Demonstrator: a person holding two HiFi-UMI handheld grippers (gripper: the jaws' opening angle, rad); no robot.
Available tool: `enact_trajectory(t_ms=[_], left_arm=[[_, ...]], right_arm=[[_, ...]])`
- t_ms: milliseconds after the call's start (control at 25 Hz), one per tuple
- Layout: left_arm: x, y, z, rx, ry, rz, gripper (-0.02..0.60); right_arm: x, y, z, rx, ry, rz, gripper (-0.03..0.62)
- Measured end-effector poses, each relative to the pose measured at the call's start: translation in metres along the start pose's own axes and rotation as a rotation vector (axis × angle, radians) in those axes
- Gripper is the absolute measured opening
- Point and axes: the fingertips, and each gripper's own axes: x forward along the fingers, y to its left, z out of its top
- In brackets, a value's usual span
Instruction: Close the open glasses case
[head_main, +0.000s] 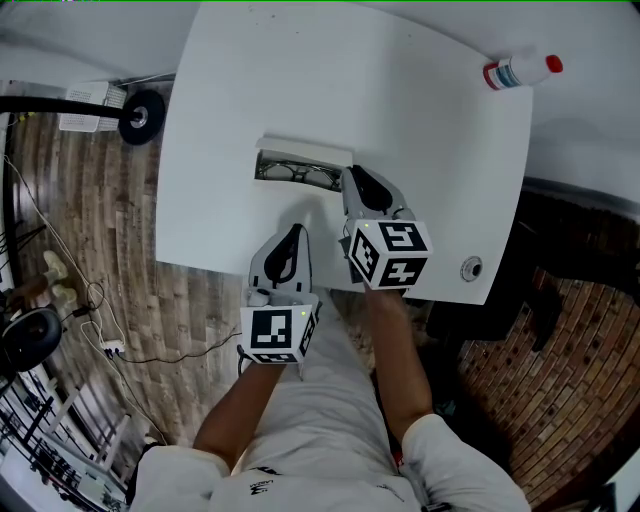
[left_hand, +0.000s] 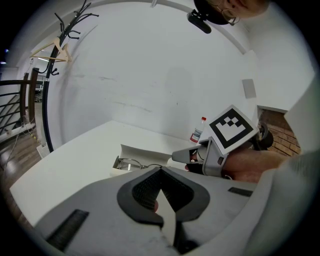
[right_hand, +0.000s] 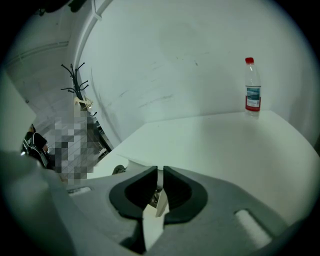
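White plastic, maybe, the glasses case (head_main: 300, 170) looks light, hard and slippery. Its raised lid (head_main: 305, 150) should be pushed down gently. The left gripper (head_main: 293, 235) and right gripper (head_main: 353, 178) are both squeezed together.

Grey left gripper (head_main: 292, 238) and right gripper (head_main: 357, 180), black-lined jaws, each with a black-and-white marker cube (head_main: 390, 252); white short sleeves (head_main: 178, 476), pale trousers (head_main: 322, 420).

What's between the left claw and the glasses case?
Nothing but bare table. Head view shows a clear strip from left claw to glasses case; left gripper view agrees.
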Motion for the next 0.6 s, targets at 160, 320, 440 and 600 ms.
enact_trajectory(t_ms=[160,320,440,600], left_arm=[[-0.0010,0.0004,0.0004,0.004,-0.001,0.003,-0.003],[-0.0020,0.0017,0.0012,0.006,-0.004,0.006,-0.003],[-0.0025,0.0023,0.0017,0.010,-0.008,0.009,-0.003],[-0.0037,0.0028,0.0022,0.008,-0.012,0.013,-0.003]], right_arm=[[-0.0013,0.0020,-0.0016,0.000,0.001,0.002,0.031],[-0.0028,0.0039,-0.0046,-0.003,0.003,0.002,0.031],[-0.0035,0.0047,-0.0056,-0.011,0.008,0.003,0.031],[-0.0048,0.0054,-0.0074,-0.022,0.014,0.012,0.031]])
